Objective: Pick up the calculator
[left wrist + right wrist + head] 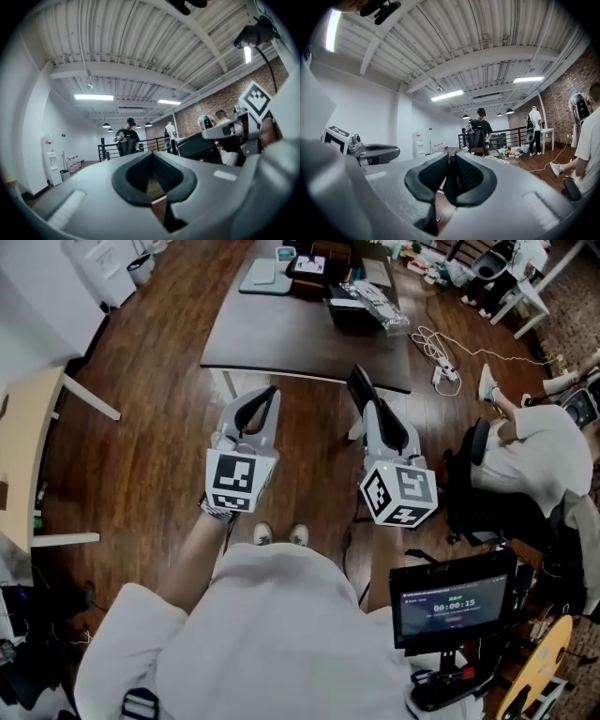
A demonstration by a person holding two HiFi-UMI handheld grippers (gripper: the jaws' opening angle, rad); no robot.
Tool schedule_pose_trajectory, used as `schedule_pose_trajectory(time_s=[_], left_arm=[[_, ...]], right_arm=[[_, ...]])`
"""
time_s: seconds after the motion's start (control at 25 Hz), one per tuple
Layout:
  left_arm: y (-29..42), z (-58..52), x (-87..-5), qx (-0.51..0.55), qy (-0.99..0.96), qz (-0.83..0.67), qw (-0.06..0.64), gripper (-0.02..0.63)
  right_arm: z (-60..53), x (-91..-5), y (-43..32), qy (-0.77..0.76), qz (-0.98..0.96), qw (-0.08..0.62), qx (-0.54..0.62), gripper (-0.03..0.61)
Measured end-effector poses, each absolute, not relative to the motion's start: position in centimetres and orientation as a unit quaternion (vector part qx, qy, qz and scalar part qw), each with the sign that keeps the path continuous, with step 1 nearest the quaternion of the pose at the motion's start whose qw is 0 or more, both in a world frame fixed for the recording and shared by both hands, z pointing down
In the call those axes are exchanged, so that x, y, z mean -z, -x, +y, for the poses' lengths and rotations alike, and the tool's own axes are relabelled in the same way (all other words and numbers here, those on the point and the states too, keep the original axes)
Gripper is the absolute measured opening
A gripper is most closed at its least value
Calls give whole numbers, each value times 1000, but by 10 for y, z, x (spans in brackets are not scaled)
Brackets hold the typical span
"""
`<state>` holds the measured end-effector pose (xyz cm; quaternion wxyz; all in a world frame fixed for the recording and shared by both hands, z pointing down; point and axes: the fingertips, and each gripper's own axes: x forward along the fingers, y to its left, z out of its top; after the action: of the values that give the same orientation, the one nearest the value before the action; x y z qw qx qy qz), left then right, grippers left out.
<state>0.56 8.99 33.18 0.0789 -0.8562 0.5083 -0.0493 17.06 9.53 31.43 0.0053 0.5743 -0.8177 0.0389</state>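
Head view: a dark, matte, rectangular table (281, 334) stands on glossy wood planks. At its cluttered far end lies a small pale-blue slab, probably the calculator (286, 254), though it is too small to be sure. The left gripper (270, 392) and right gripper (356, 374) hang level, well short of it.

Left gripper view: smooth grey jaws meet at the tips of their ribbed black pads (168, 176), empty.

Right gripper view: the jaws are likewise closed on nothing, under a ribbed white ceiling (487, 33).

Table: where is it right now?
Head view, top centre: the dark table stands ahead of the left gripper and right gripper, clutter on its far end.
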Motion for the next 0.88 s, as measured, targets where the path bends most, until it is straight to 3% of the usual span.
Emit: schedule_pose_trajectory(time_s=[0.88], left_arm=[[-9, 78, -332, 55, 863, 496, 80, 5]], right_arm=[[81, -312, -159, -570, -821, 6, -35, 51]])
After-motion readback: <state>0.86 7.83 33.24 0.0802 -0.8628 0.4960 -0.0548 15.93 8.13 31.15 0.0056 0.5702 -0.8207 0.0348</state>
